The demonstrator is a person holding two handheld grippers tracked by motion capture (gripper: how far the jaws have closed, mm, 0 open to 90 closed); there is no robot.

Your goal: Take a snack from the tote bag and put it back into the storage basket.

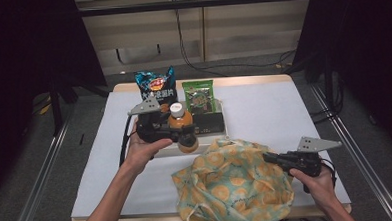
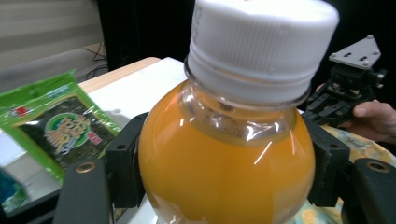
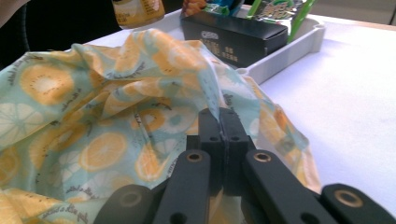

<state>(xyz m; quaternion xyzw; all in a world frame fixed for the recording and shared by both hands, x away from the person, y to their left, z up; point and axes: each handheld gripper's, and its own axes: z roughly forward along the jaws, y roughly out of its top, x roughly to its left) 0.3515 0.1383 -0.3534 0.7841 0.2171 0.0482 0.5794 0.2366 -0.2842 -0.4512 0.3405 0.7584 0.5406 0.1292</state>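
juice bottle (image 2: 224, 163) gripped, bag (image 3: 93, 121) apparently pinched

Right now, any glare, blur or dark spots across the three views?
High view: dark surround, white table evenly lit. Left gripper view: glints on the orange juice bottle, white cap oversized from closeness, seaweed snack packet slightly soft. Right gripper view: citrus-print cloth bag and black box soft, table washed out.

Worktop (image 1: 264, 112): wood top, white cover over nearly all of it, wood edge showing along the far side. White tray (image 1: 223, 120) sits on it at frame centre, a little toward the upper part. Orange-print cloth bag (image 1: 232, 184) lies crumpled at lower centre, just in front of the tray. White surface bare at left and right.
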